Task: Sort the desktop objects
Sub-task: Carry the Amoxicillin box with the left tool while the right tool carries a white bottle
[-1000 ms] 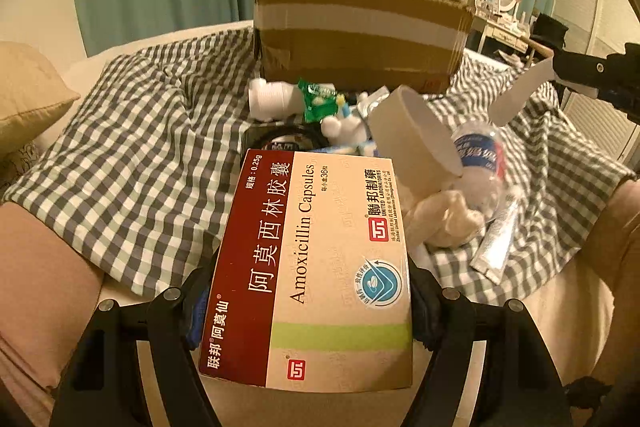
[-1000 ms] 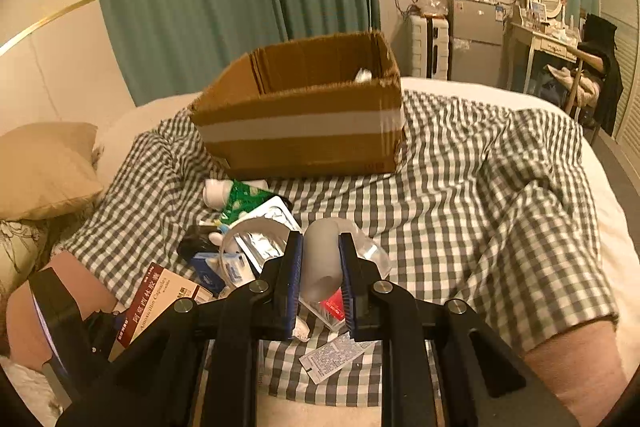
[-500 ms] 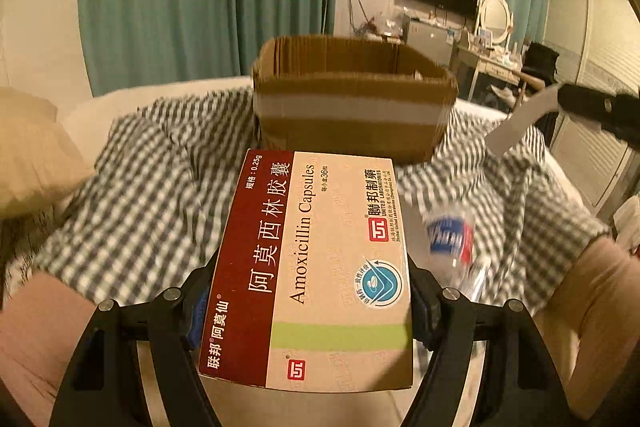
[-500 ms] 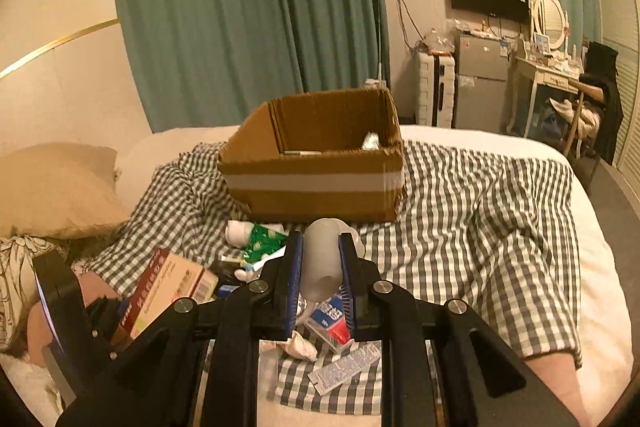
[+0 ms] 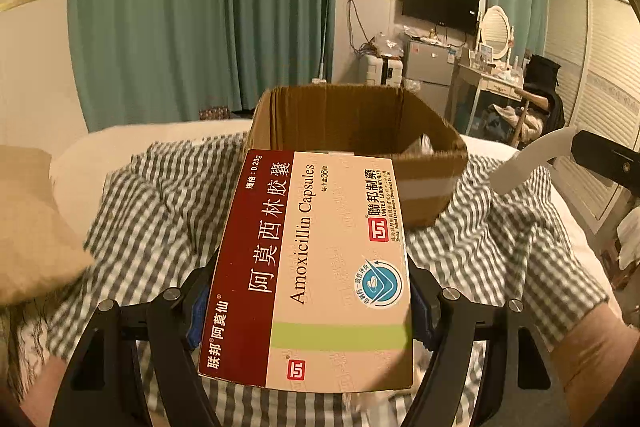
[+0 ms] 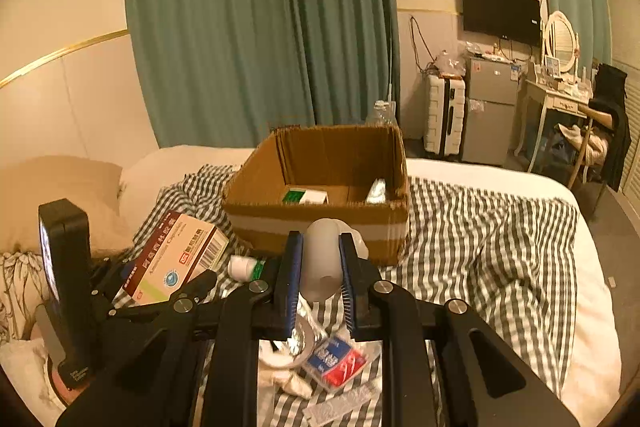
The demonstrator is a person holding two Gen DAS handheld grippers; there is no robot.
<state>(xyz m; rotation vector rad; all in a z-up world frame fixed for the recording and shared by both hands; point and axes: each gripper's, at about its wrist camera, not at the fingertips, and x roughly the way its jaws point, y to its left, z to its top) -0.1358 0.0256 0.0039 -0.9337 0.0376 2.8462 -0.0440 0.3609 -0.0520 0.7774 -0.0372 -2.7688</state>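
Note:
My left gripper [image 5: 310, 291] is shut on a red and cream Amoxicillin carton [image 5: 316, 267], pads on its long sides, held above the checked cloth. The same carton [image 6: 176, 255] shows at the left of the right wrist view. My right gripper [image 6: 320, 263] is shut on a frosted white tube [image 6: 322, 259], which points toward the cardboard box. That tube [image 5: 524, 163] also pokes in from the right of the left wrist view. The open cardboard box [image 5: 424, 195] stands just beyond both loads. A green and white packet [image 6: 304, 195] and a clear wrapper [image 6: 376, 191] lie inside it.
A checked cloth [image 6: 480, 227] covers the bed. Below my right gripper lie a blue and red packet [image 6: 336, 363], a tape roll [image 6: 296, 343] and a white bottle [image 6: 244, 267]. A tan pillow [image 5: 28, 227] sits left. The bed's edge drops off at the right.
Both grippers have risen with their loads and drawn toward the cardboard box. Its inside now shows, and the heap of small items has sunk low or out of view.

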